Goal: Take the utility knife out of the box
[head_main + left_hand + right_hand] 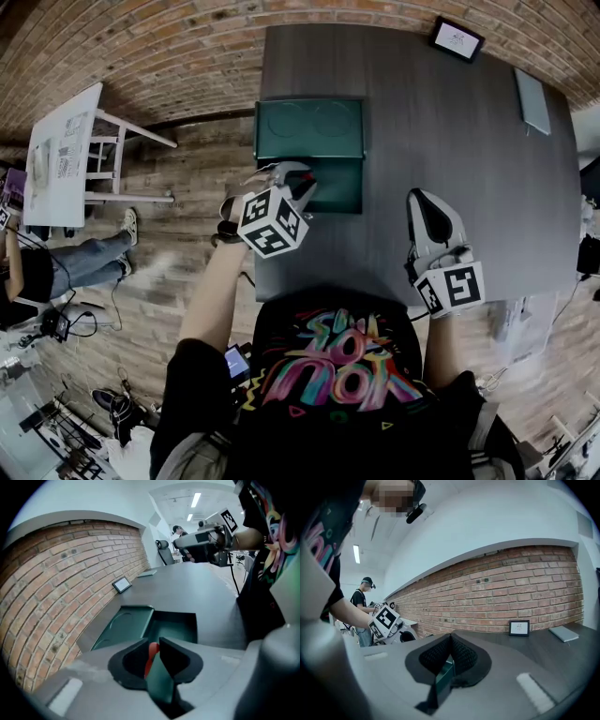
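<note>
Utility knife [151, 652] (red) pinched between left fingers [179, 660] by the open green box [180, 626], right fingers [464, 656] together and empty

A dark grey rectangular table [450, 150] stood with its far edge against a brick wall [187, 47]. At the table's left edge sat a green box [339, 187], open, its tray nearer the person and its lid [309, 128] folded back flat on the tabletop toward the wall; two round shapes were pressed into the lid. Well apart from the box, near the far right corner, a small black-framed white card [457, 39] stood propped up. A thin, flat grey slab [532, 101] lay near the right edge, just this side of the card.
</note>
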{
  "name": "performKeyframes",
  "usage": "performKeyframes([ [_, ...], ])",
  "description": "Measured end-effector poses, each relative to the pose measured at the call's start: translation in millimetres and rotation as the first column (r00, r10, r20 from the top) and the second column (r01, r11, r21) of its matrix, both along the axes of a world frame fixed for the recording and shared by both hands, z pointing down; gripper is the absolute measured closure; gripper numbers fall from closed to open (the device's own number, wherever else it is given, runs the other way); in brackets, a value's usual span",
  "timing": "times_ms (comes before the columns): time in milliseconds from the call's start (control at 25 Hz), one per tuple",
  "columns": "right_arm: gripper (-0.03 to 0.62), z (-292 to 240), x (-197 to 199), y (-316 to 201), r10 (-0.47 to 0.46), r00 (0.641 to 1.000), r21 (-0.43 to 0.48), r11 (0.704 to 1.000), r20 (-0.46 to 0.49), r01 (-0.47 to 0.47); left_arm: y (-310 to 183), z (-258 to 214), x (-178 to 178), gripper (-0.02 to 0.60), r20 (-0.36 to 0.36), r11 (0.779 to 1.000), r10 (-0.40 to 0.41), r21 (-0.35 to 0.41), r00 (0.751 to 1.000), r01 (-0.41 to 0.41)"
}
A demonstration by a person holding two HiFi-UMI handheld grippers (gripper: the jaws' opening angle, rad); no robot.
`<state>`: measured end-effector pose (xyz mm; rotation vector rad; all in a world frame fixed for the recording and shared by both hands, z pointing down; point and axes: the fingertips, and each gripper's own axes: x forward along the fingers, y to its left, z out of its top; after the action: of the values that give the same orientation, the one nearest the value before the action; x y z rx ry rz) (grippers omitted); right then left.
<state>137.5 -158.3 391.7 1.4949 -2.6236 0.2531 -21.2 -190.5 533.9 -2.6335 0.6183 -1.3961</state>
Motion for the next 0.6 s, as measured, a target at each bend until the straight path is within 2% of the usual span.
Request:
performKeyframes([
  [160,0.592,-4,0,6,-0.006,1.0,0.007,1.0,-0.001,0.006,1,-25,7,0.506,-0.074,0.999,-0.029,0.042,0.997,0.033],
  [320,0.592,-11,-2,10,-0.014,1.0,0.025,1.0,-0.001,0.014,-1,-57,10,0.506,-0.17,0.992,-0.064,0.096,0.983,0.081],
  [480,0.592,-22,-7,9,-0.025,1.0,0.049,0.998,-0.003,0.025,-2,-95,13,0.506,-0.277,0.979,-0.087,0.157,0.957,0.134],
  [600,0.592,-29,-10,8,-0.033,0.999,0.069,0.997,-0.004,0.033,-2,-124,14,0.506,-0.372,0.965,-0.099,0.189,0.923,0.18],
])
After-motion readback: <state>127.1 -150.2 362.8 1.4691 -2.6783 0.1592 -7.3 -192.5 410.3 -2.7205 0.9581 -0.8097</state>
